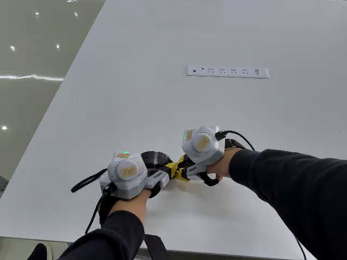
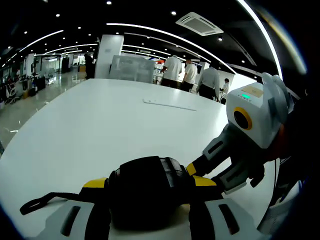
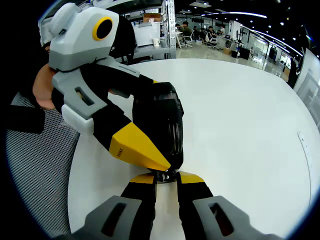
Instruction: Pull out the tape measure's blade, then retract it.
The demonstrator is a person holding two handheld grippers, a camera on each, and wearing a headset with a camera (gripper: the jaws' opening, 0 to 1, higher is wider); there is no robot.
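The black tape measure (image 1: 156, 158) sits at 6 o'clock on the white worktop (image 1: 162, 81), clamped in the left claw (image 2: 150, 182). From 3 o'clock the right claw (image 3: 167, 177), narrow, pinches its blade tip (image 3: 165, 174).

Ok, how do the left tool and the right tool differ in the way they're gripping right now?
The left tool has its jaws spread wide around the black tape measure, while the right tool has its jaws nearly together, pinching the small metal blade tip. In the head view the left tool sits lower in the picture than the right tool. Both are yellow-tipped, shut on something, and close together.
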